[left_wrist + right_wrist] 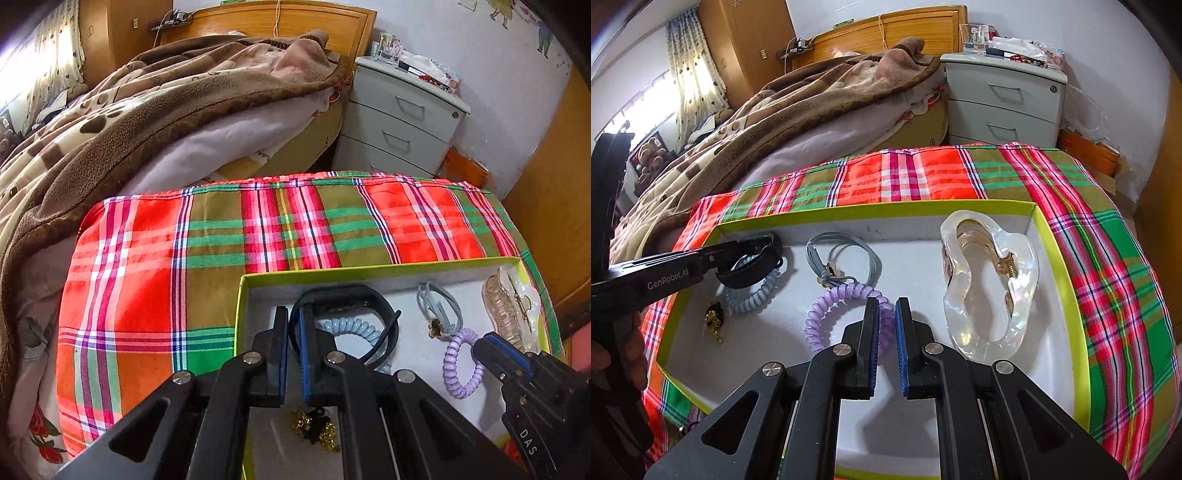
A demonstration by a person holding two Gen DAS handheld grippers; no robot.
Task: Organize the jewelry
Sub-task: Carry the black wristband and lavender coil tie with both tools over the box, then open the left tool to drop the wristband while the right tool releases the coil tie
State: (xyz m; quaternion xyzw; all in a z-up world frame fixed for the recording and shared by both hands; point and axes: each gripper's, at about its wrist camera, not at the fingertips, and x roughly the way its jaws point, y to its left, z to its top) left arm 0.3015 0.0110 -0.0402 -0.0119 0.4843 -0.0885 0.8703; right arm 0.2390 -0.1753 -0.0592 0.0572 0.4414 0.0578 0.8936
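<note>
- The left gripper (293, 325) has its jaws pinching the band of the black bracelet (384, 314) at the far left corner of the box (332, 271); in the right wrist view the band sits clamped at the tips.
- The right gripper (886, 314) has its jaws nearly pressed together on the near arc of the purple coil tie (827, 306), which lies flat on the box floor directly ahead of its tips.
- Judged by look, the coil tie is light, springy and a little slick; it should stretch rather than lift cleanly, so a grip across one loop of the coil suits it best.
- The bracelet seems a soft flexible strap, light, likely to droop from the pinch.
- A blue coil tie (753, 299) lies under the bracelet, just beyond the left jaws, and may drag along.
- Right of the right jaws rests a clear hair claw (990, 295), hard and glossy, probably slippery and brittle.
- A grey cord tie (842, 258) lies beyond the purple one, and a small gold charm (714, 319) sits near the left jaws.
</note>
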